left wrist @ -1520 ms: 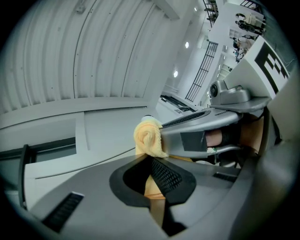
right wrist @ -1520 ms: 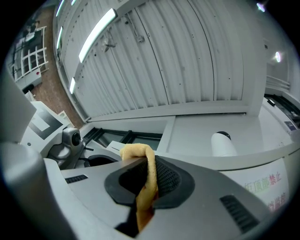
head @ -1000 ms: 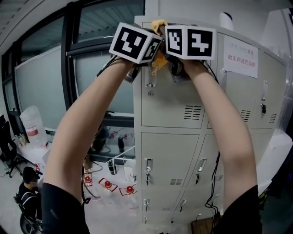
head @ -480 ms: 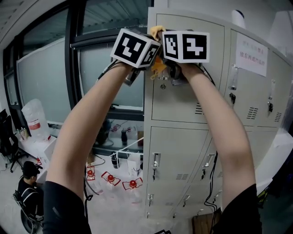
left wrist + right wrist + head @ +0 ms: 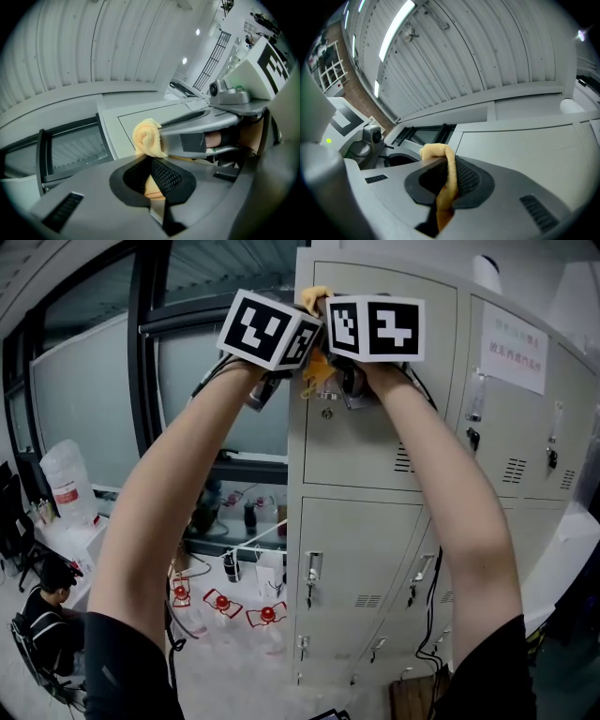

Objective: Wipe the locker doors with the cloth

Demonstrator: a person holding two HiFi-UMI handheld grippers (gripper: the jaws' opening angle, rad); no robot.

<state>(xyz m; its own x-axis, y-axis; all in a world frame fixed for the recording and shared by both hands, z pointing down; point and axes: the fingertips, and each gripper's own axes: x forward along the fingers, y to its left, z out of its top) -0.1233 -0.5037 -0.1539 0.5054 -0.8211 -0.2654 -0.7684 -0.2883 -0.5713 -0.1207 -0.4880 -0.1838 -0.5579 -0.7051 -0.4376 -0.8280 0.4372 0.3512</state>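
Yellow cloth: held up at the top left corner of the uppermost left locker door, one bunched end standing above the marker cubes and another end hanging below them; contact with the door surface cannot be confirmed. Left gripper: jaws clenched on the cloth, a rolled fold protruding just beyond them. Right gripper: jaws likewise clamped on the cloth, a strip of which is looped over the jaw tips. The two grippers are raised side by side, touching or nearly so, on outstretched arms. Grey locker cabinet: several doors fitted with latches and vent slots. Paper notice: fixed to the upper door to the right. Window: left of the cabinet. Seated person: low at far left.
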